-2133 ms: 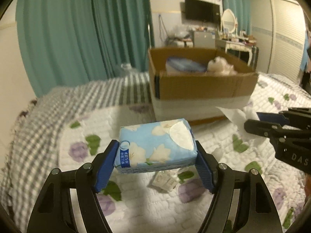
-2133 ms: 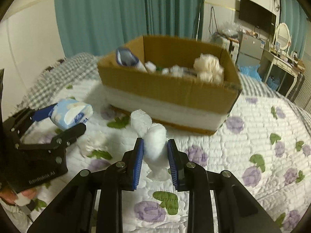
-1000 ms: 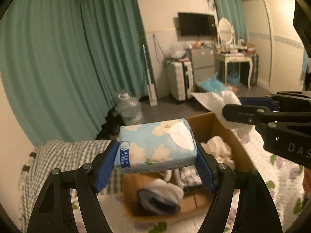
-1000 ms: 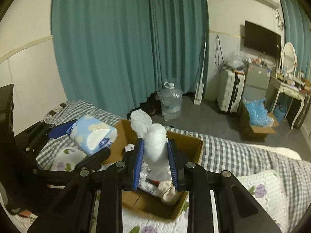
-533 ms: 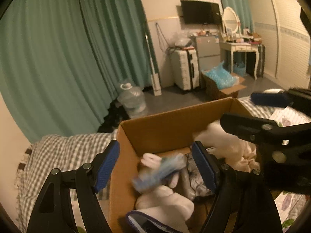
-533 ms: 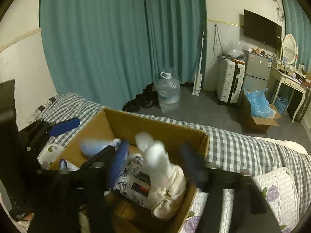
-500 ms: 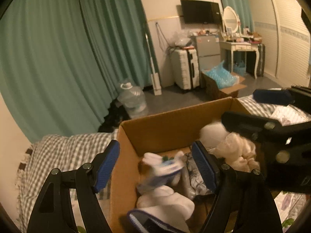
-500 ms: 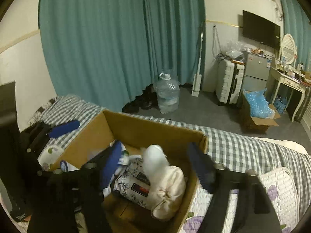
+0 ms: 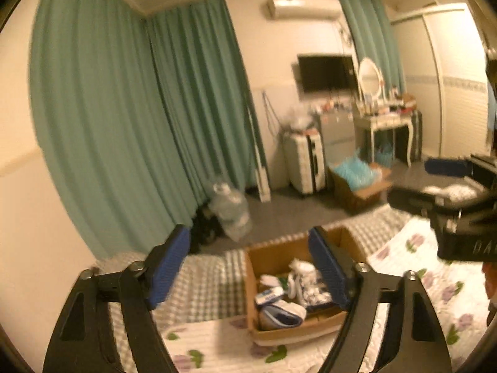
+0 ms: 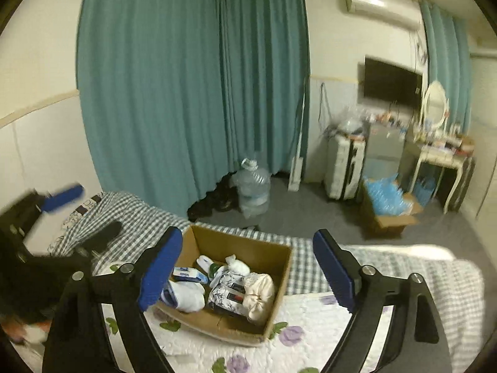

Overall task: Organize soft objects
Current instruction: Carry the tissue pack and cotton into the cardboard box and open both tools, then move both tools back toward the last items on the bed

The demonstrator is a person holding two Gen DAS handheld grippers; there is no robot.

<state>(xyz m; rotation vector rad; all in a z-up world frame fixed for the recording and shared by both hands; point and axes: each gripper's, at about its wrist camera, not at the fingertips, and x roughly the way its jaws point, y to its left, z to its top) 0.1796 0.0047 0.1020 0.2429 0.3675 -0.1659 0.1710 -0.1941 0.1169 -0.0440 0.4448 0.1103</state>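
A cardboard box (image 10: 279, 279) stands on the bed and holds several soft things: the blue tissue pack (image 10: 186, 274), the white crumpled tissue (image 10: 237, 266), a cream cloth (image 10: 259, 292) and a floral pack (image 10: 228, 292). The box also shows in the left wrist view (image 9: 251, 283). My left gripper (image 9: 253, 269) is open and empty, high above the box. My right gripper (image 10: 248, 275) is open and empty, also high above the box. Each gripper shows in the other's view, the right one (image 9: 435, 183) at the right edge and the left one (image 10: 77, 211) at the left edge.
The bed has a floral quilt (image 10: 310, 342) and a checked blanket (image 10: 139, 217). On the floor beyond are a water jug (image 10: 252, 191), a suitcase (image 10: 344, 168), a box of blue packing (image 10: 388, 211) and a dressing table (image 10: 441, 161). Teal curtains (image 10: 186, 93) hang behind.
Both grippers opened and dropped the tissue pack and the white tissue into the box. Both have since risen well above the box.
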